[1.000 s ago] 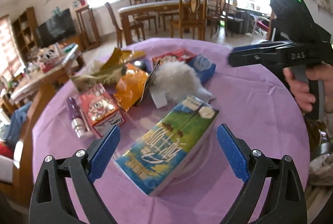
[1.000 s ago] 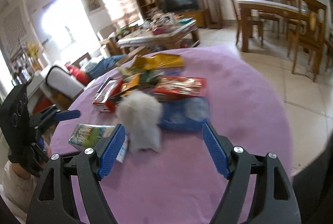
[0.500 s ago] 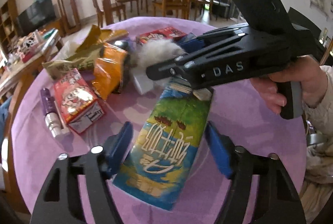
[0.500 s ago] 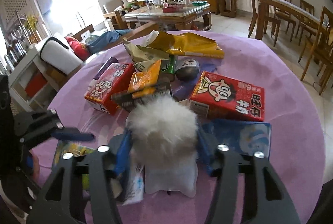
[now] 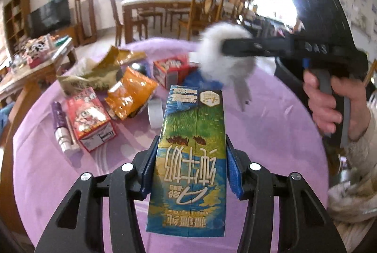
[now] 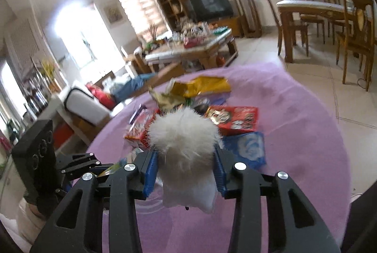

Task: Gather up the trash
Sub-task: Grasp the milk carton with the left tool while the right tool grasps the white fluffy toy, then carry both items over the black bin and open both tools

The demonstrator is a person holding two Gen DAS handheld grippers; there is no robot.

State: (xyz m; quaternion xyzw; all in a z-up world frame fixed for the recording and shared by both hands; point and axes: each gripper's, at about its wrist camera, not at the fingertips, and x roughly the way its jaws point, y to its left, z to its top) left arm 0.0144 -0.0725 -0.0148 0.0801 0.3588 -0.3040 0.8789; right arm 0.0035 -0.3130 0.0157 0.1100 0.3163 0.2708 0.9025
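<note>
Left gripper (image 5: 190, 166): jaws closing, blue pads pressed on both long sides of the milk carton (image 5: 190, 158), which is pinched between them. Carton points away from the camera, lifted off the purple tablecloth (image 5: 271, 135). Carton print: green meadow, blue lower band, large gold Chinese characters seen upside down, a small line of Latin letters too fine to read, and a gold hexagon badge reading "4.2" at its far end.

Right gripper (image 6: 185, 170): jaws closing on a white fluffy item (image 6: 183, 142) with a white fabric base; pads press its sides and it is held above the cloth. In the left wrist view the same gripper (image 5: 226, 47) shows side-on, blurred, with letters "DAS" on its body and a green light on top; a hand (image 5: 327, 102) grips its handle.

Positions relative to the milk carton, left wrist view:
- Just beyond its far end, left: a roll of clear tape (image 5: 155, 113), on the cloth.
- Left: red box (image 5: 90, 117) with a cartoon face; beside that a purple and silver tube (image 5: 61, 128).
- Beyond, left: orange snack bag (image 5: 129, 95), then a crumpled gold wrapper (image 5: 99, 75).
- Beyond: a second red box (image 5: 172, 69) and a blue packet (image 5: 200, 81) beside it.

Farther off: wooden dining table (image 5: 155, 4) with chairs, television (image 5: 49, 14) at left.
</note>
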